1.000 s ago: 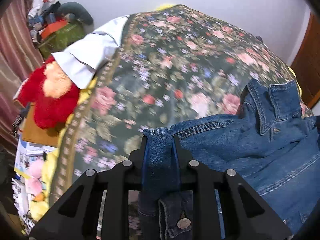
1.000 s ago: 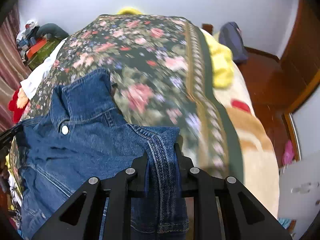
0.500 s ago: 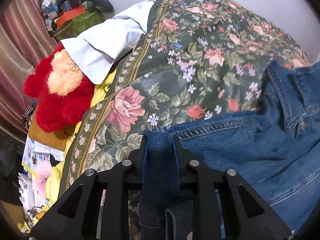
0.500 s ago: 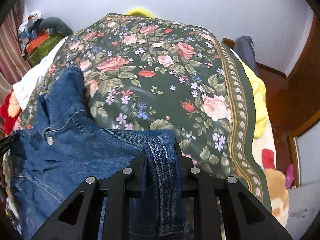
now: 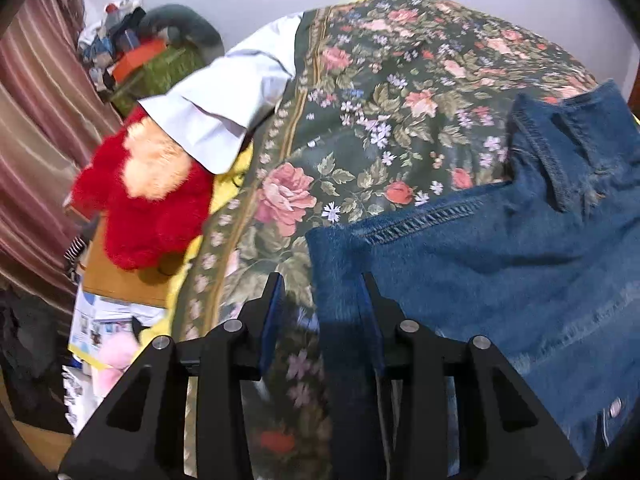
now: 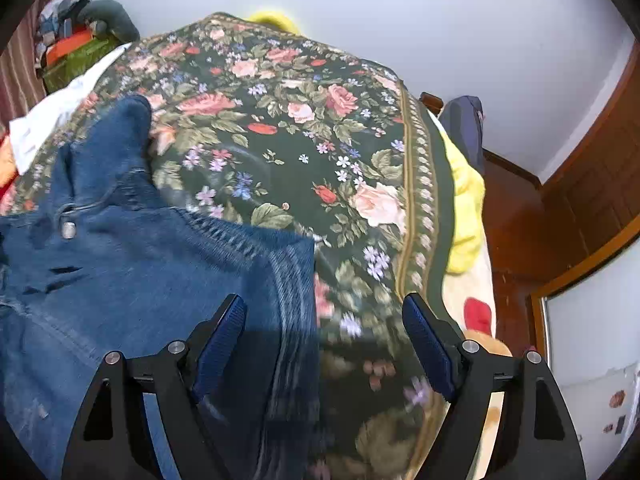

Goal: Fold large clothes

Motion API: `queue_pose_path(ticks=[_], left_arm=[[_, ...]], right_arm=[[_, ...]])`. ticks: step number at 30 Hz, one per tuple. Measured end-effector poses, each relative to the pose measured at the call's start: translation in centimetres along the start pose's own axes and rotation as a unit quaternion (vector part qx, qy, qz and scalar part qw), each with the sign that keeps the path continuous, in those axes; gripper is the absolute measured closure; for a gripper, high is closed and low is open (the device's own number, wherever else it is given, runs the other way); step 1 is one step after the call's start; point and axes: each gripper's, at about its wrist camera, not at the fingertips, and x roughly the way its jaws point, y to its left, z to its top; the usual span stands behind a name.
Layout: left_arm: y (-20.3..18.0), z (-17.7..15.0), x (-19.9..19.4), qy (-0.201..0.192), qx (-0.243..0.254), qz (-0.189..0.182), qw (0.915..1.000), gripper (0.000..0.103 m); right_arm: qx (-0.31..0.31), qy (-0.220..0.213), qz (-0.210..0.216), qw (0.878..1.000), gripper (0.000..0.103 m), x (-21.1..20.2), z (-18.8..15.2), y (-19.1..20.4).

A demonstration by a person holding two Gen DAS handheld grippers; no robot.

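Floral bedspread [image 6: 304, 152] carries denim jacket [image 6: 132, 264] beneath white wall [image 6: 400, 20].

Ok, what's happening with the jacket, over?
Both grippers, left and right, just opened, gripping nothing. Denim jacket spread on floral bedspread. Nothing in the way.

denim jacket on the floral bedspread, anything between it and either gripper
Nothing visible does. The blue denim jacket lies on the dark floral bedspread, its edge between the wide-open right gripper fingers; the left gripper, jaws just opening, straddles the other shoulder edge.
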Motion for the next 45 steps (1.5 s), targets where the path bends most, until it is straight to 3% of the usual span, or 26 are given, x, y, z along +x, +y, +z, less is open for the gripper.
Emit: queue_pose_path(ticks=[3,5,11,16,17,19,27,34,37,40,45], left_arm=[[0.1,-0.6,-3.0,-0.016,0.001,-0.014,0.9998,0.063],[0.1,-1.1,-5.5,-0.034,0.002,-0.011,0.9994,0.053],[-0.1,-3.1,-13.8,-0.098,0.0,-0.028,0.9948,0.038],[0.0,-5.8,-19.0,-0.122,-0.008,-0.065,0.9904,0.03],[0.1,-6.2,-19.6,-0.12,-0.011,-0.072,0.99,0.022],[0.3,-7.3,-20.6,-0.121,-0.023,-0.082,0.989,0.016],[2.4,-13.8,-22.5,-0.155,-0.064,-0.114,0.9793,0.015],[2.8,-19.6,-18.9,-0.061,-0.074,-0.094,0.9909,0.014],[2.6,-21.7,-17.5,-0.019,-0.077,-0.099,0.992,0.014],[2.1,-23.4,-16.1,0.026,-0.083,-0.116,0.9895,0.014],[0.9,-25.5,-14.1,0.086,-0.104,-0.167,0.9766,0.014]], right_arm=[[0.003,-0.015,0.019,1.0,0.023,-3.5,-0.9,-0.2],[0.001,-0.029,0.03,0.999,0.023,-6.0,-1.5,-0.1],[-0.011,-0.076,0.044,0.996,0.023,-14.4,-3.9,0.6],[0.0,-0.099,0.077,0.992,0.013,-19.6,-6.8,1.1],[0.001,-0.101,0.083,0.991,0.012,-20.4,-7.4,1.2],[0.002,-0.102,0.09,0.991,0.011,-21.6,-8.6,1.5],[0.022,-0.068,0.109,0.991,0.009,-22.3,-13.8,1.6],[0.054,-0.003,0.128,0.99,0.009,-19.4,-19.2,0.9],[0.077,0.027,0.145,0.986,0.01,-18.1,-21.7,0.5],[0.092,0.04,0.16,0.982,0.01,-17.6,-23.2,0.4],[0.123,0.046,0.188,0.973,0.012,-17.6,-24.7,0.2]])
